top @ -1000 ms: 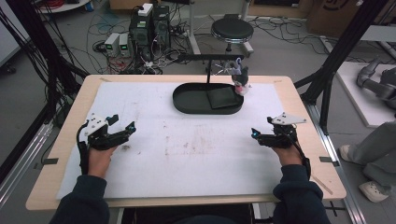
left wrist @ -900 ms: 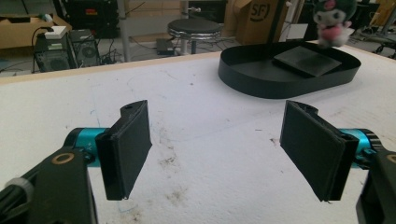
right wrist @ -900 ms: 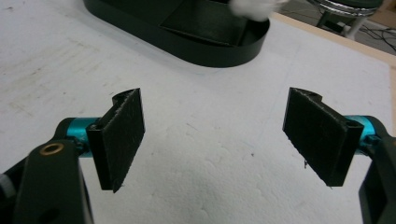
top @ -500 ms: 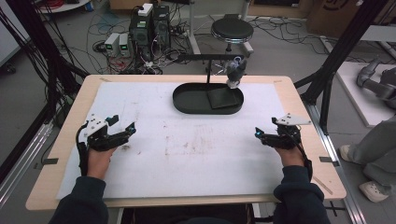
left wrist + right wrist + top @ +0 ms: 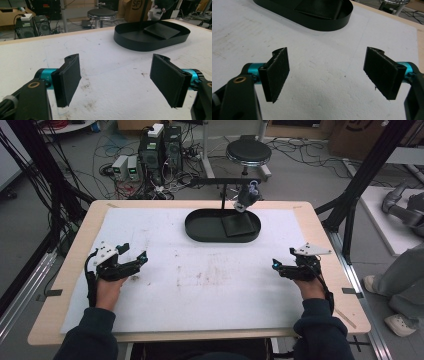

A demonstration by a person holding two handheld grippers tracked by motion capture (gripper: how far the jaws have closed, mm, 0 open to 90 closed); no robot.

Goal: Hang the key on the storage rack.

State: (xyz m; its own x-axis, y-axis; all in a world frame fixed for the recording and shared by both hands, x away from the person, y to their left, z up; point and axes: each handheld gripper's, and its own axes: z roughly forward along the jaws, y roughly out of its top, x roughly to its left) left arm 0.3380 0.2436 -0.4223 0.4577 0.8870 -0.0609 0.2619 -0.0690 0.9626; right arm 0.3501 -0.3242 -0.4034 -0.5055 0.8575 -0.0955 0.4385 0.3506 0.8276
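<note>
A: Where is the black oval tray (image 5: 200, 231) being seen, and how is it lying?

B: It is being shown at the upper centre of the high view, on the white sheet (image 5: 210, 280), long axis running left to right, a dark flat pad (image 5: 237, 224) lying in its right half.

A: And the risk?

B: The low wall is likely being caught and shoved if approached flat. The left gripper (image 5: 141, 257) and right gripper (image 5: 274, 265) are being held spread, empty, well apart from it.
</note>
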